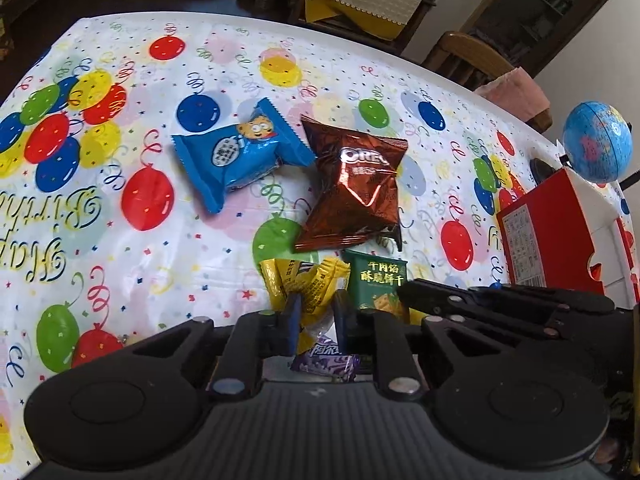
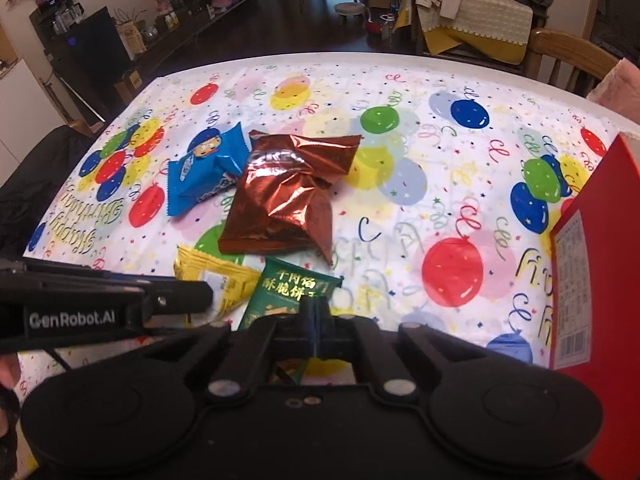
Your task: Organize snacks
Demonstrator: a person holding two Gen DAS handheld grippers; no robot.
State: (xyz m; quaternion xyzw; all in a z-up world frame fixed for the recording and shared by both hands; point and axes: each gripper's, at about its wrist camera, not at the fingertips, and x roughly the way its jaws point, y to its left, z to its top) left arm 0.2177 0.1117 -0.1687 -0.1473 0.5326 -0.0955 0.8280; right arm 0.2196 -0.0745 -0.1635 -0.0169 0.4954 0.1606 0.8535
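L gripper [image 1: 314, 312] pinches the yellow packet [image 1: 316, 292] between its two fingers, likely to lift it off the table [image 1: 200, 60] toward the red box [image 1: 560, 232] off to its right – my guess at sorting. A purple candy [image 1: 326, 364] sits right under its fingers. Ahead-left of it lies the blue packet [image 1: 240, 160], ahead the brown Oreo bag [image 1: 356, 192], just right of the fingers the green cracker packet [image 1: 376, 284]. R gripper [image 2: 316, 312] has fingers pressed together w/ nothing between, parked over the green packet's near edge, prob. waiting.

L view only: purple candy, globe [image 1: 596, 140] beyond the box, Oreo logo readable. R view only: the L gripper from the side across the yellow packet, more bare tablecloth right of the snacks.
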